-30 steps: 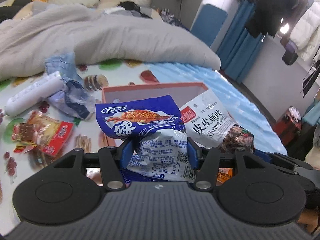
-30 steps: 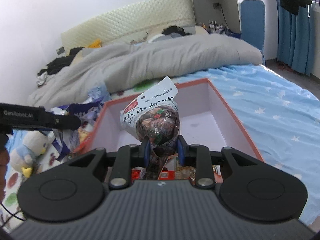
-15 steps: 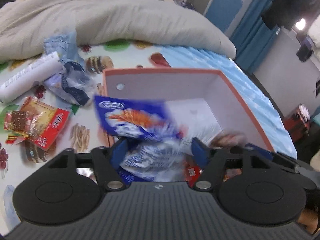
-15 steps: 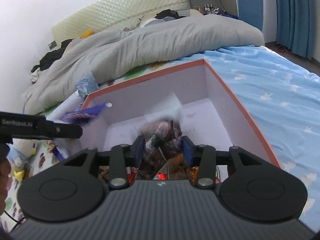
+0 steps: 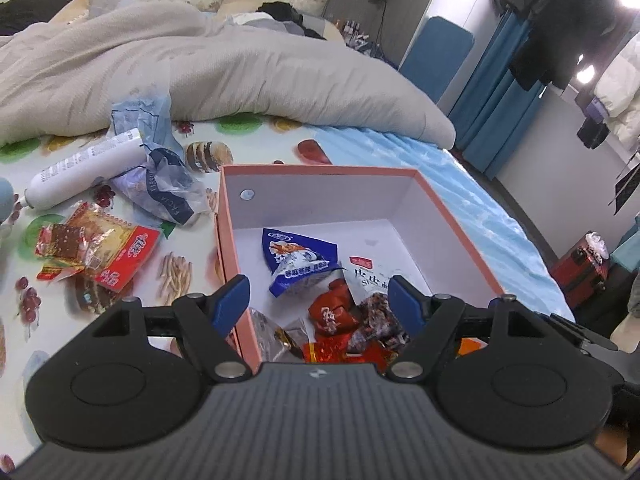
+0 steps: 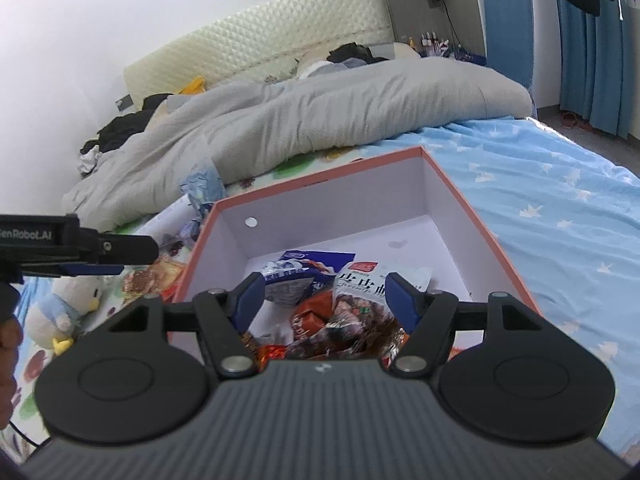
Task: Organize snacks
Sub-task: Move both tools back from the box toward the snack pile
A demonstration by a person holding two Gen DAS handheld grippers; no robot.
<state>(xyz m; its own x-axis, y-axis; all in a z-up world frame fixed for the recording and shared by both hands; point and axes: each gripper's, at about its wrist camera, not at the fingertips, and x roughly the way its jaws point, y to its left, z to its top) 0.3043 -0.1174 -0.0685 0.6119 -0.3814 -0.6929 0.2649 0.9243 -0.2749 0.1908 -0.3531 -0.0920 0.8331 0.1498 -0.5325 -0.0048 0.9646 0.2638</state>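
1. The bed carries everything; a grey duvet lies behind.
2. The box stands open on the bed, with the blue bag, the white bag and small red packs lying inside.
3. More snacks lie on the bed to the left of the box, not yet sorted.
4. The left tongs stand wide over the box and hold nothing.
5. The right tongs are opening, with nothing pressed between them.
6. Risk, I think: a low tong could catch the box wall and shift it on the soft bed.
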